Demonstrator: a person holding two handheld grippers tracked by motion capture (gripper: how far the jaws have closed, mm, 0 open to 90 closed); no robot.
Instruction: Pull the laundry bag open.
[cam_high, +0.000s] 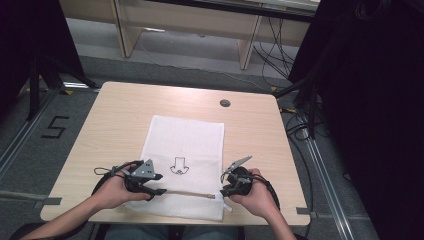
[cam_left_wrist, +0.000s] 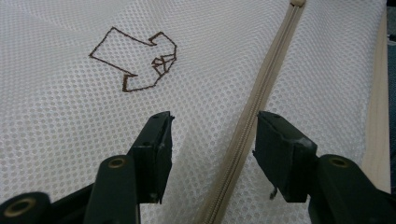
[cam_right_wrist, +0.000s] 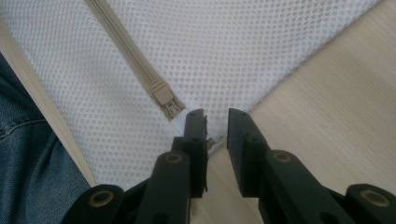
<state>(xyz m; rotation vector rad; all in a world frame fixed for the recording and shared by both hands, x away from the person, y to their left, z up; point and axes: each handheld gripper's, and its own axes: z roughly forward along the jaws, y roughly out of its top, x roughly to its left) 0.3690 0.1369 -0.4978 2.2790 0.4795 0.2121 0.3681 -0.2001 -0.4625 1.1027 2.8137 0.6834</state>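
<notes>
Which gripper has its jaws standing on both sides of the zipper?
The left gripper: its open jaws straddle the beige zipper. The right gripper sits past the zipper's end.

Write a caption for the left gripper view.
Open left claw straddling the beige zipper of a white mesh bag, beside its brown embroidered shirt outline.

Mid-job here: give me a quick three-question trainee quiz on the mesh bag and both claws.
1. True or false: the left claw straddles the zipper with open jaws.
2. Where is the zipper slider? A) beside the right claw B) at the bag's far edge C) off the bag.
3. What is stitched in brown on the mesh bag?
Key: 1 true; 2 A; 3 a shirt outline.
</notes>
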